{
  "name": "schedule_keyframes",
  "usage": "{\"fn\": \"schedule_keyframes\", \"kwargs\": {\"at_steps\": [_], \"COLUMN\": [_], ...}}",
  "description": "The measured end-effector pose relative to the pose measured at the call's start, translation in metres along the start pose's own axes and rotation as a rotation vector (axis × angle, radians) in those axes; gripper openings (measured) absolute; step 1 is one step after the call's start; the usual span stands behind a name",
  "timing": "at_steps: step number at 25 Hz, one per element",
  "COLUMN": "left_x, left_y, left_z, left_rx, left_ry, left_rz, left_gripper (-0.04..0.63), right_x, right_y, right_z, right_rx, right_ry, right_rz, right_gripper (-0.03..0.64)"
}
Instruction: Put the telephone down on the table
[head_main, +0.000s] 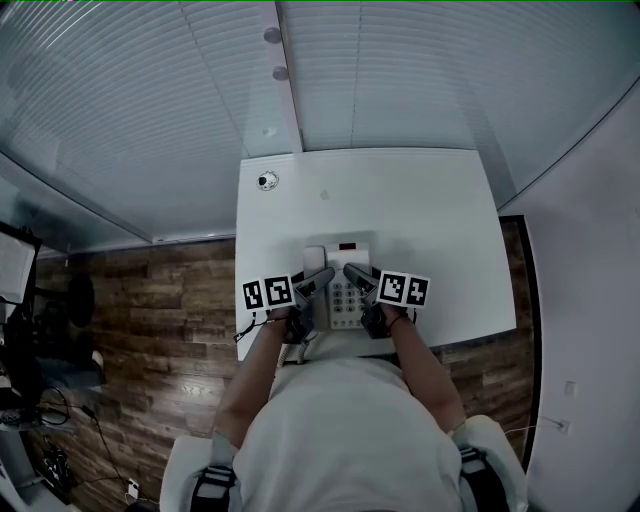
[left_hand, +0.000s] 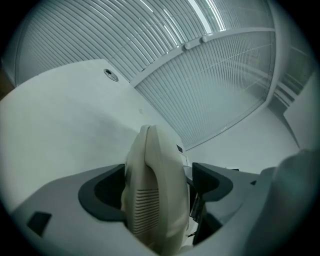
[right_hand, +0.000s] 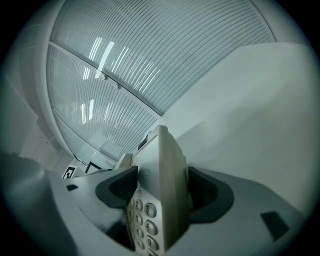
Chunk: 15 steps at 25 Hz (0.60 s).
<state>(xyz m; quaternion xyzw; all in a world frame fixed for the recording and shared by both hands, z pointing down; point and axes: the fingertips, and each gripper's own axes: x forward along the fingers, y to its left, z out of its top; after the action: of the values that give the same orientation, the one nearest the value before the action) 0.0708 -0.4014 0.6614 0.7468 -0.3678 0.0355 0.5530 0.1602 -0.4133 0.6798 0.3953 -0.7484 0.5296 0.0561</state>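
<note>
A cream desk telephone (head_main: 341, 283) with a keypad is near the front edge of the white table (head_main: 430, 210), held from both sides. My left gripper (head_main: 316, 285) is shut on its handset side; the handset (left_hand: 155, 195) fills the space between the dark jaw pads. My right gripper (head_main: 354, 277) is shut on the keypad side of the base (right_hand: 160, 190), whose number keys (right_hand: 141, 215) show beside the left pad. Whether the telephone rests on the table or hangs just above it cannot be told.
A small round cable grommet (head_main: 267, 181) sits at the table's far left corner. Ribbed translucent wall panels (head_main: 380, 70) stand behind the table. Wooden floor (head_main: 170, 300) lies to the left, with dark equipment and cables (head_main: 40, 380) at the far left.
</note>
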Motion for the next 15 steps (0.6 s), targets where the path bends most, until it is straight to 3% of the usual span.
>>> {"fn": "schedule_keyframes", "kwargs": {"at_steps": [15], "left_x": [-0.025], "left_y": [-0.004], "left_z": [-0.003], "left_rx": [0.007], "left_ry": [-0.035], "left_rz": [-0.012], "left_gripper": [0.436], "right_x": [-0.017], "right_y": [-0.003], "right_z": [0.002], "right_rx": [-0.014], "right_ry": [-0.079], "right_rz": [-0.142], "right_gripper": [0.296]}}
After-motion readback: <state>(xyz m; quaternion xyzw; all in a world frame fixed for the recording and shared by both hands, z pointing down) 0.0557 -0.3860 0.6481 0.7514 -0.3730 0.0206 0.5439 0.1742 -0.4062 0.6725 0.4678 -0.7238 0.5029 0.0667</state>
